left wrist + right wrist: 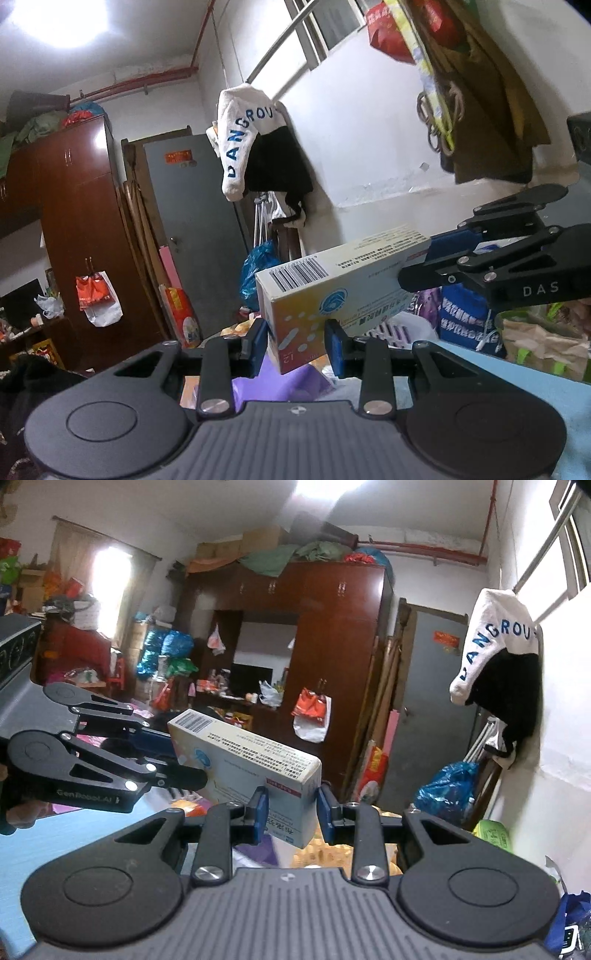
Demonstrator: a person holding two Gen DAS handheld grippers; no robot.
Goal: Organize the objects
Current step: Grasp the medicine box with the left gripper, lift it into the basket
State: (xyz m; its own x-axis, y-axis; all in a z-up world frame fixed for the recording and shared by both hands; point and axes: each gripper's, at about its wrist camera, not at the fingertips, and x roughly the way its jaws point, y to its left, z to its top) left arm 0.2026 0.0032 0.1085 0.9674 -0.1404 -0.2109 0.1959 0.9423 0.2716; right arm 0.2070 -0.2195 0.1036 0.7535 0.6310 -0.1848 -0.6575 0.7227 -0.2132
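A white medicine box (332, 280) with an orange end, a barcode and small print hangs in the air, tilted, above a cluttered surface. My left gripper (295, 345) is shut on its near orange end, blue pads pressing both sides. My right gripper (421, 258) comes in from the right and clamps the far end. In the right wrist view the same box (251, 760) sits between the right gripper (290, 808) pads, and the left gripper (177, 757) reaches in from the left, shut on the barcode end.
A dark red wardrobe (332, 635) and a grey door (195, 229) stand behind. A white garment with blue letters (240, 140) hangs on the wall. A blue plastic bag (443, 790) lies by the wall. A light blue surface (517, 387) and bags lie below.
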